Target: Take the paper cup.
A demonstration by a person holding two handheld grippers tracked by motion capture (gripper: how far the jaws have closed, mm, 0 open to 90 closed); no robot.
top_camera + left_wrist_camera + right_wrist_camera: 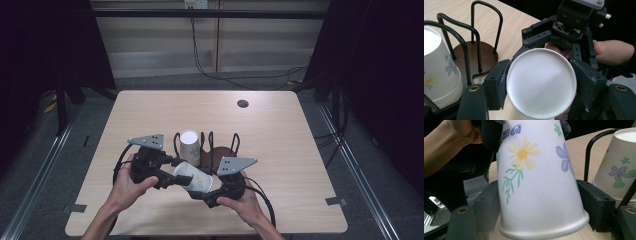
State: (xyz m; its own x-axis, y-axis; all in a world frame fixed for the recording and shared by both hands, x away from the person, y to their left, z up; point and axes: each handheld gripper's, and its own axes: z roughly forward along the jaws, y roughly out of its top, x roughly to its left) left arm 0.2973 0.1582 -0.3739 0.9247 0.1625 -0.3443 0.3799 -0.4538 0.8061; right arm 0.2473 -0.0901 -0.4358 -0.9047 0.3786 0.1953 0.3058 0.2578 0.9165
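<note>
Two grippers share one paper cup (194,178), lying sideways above the table's (280,150) near edge; I judge it a handover. The right gripper (536,217) pinches the rim end, pads on both sides. The left gripper (541,87) flanks the base, apparently loosening. Beyond stands a wire rack (220,147) holding stacked cups (189,146).

Table (280,130) brightly lit from above, dark surroundings, soft shadows, close-up views slightly blurred (edges especially)
</note>
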